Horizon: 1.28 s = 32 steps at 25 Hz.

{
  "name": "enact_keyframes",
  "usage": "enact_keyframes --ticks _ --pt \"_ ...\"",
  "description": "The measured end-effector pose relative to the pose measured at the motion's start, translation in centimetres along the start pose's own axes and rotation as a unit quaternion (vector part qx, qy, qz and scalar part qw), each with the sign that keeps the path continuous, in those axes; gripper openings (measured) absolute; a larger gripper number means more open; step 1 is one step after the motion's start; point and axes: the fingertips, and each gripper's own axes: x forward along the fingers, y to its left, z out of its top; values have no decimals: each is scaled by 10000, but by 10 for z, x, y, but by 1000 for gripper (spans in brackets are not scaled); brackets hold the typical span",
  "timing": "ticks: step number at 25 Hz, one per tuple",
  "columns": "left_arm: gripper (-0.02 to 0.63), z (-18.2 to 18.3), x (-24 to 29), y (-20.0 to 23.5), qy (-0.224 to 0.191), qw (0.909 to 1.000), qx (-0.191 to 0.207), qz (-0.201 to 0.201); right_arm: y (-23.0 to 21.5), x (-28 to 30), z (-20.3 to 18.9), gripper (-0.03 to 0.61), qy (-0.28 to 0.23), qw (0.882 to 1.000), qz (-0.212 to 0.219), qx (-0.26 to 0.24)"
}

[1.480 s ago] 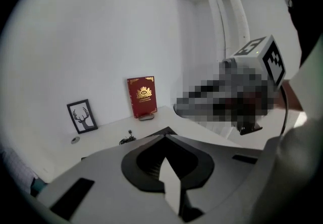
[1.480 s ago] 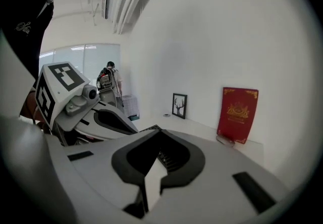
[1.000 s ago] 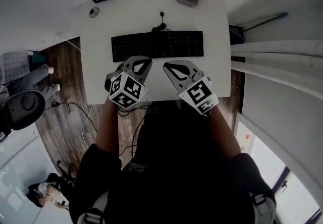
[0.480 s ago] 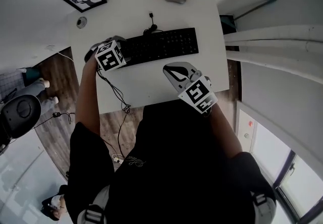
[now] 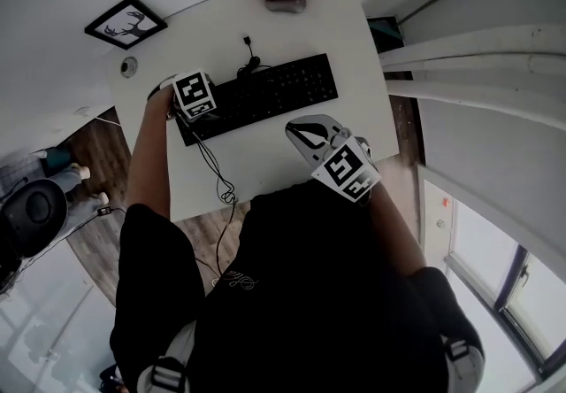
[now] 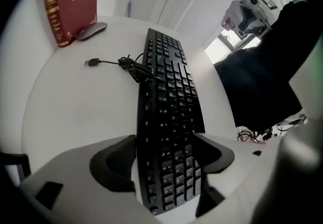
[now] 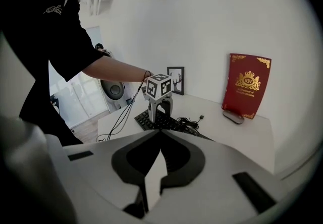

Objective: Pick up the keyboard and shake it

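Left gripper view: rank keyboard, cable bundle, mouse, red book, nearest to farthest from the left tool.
1. keyboard, between the left tool's jaws, which have just been opening.
2. cable bundle, beyond, left of the keys.
3. mouse and red book, far left: too close to call.

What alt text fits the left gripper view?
The left gripper, whose jaws have just been opening wide, straddles the near end of a flat black computer keyboard lying on a white desk. Beyond lie its coiled black cable, a grey mouse and an upright red hardcover book.
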Motion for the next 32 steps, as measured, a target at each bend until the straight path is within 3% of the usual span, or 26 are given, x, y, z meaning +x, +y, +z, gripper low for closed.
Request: enact_keyframes --ticks 8,15,19,25,27,28,30,32 --pt "322 3 1 5 274 9983 134 488 -8 15 -3 22 77 9999 -18 70" --pt "299 13 -20 -4 236 9870 351 1552 -5 27 -19 21 546 9972 -72 -497" --pt "295 14 -31 -16 285 9680 414 2460 -9 26 -23 21 695 9946 -162 -756" --pt "293 15 -39 -38 481 9216 501 3819 -46 5 -20 23 1092 9832 -178 -1454" --pt "293 13 -42 -44 557 9039 563 4203 -61 5 -22 25 1449 9690 21 -2000" --pt "293 13 -45 -47 558 8942 581 4404 -68 7 -27 42 1781 9544 166 -2390" --pt "293 17 -48 -51 421 8755 574 4779 -80 14 -44 234 2554 9126 528 -3148" --pt "293 22 -49 -56 221 8626 490 5031 -89 27 -54 259 3019 8801 911 -3548"
